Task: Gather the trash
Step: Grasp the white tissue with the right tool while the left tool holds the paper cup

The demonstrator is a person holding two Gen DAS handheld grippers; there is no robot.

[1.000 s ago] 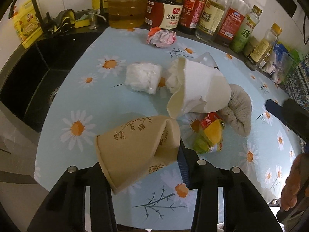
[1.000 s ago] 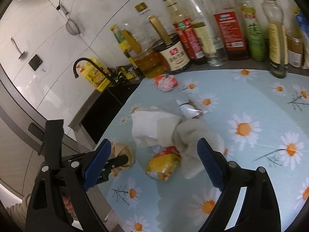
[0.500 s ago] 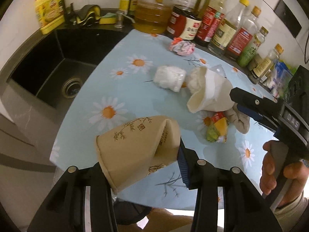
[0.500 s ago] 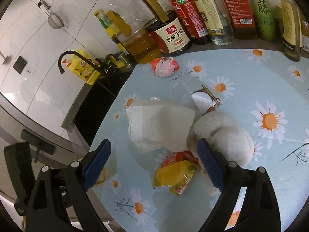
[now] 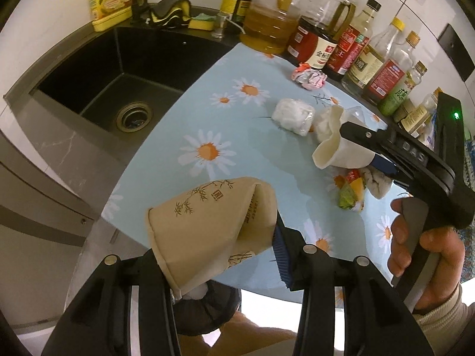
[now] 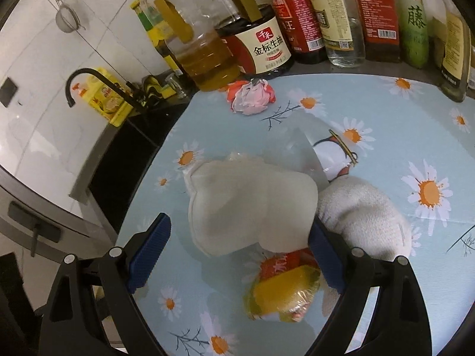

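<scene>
Left gripper clamps the crushed tan paper cup, carried off the table edge, likely toward a bin. Right gripper stands wide, its 2 pads straddling the white paper cup lying on the floral tablecloth, nothing gripped yet; closing looks next.

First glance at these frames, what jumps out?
The crushed tan cup clamped in the left tool, held over the table's near edge above a dark bin. Next, the white cup lying on its side on the daisy tablecloth, between the open pads of the right tool. Behind both, a row of sauce bottles along the wall.
</scene>
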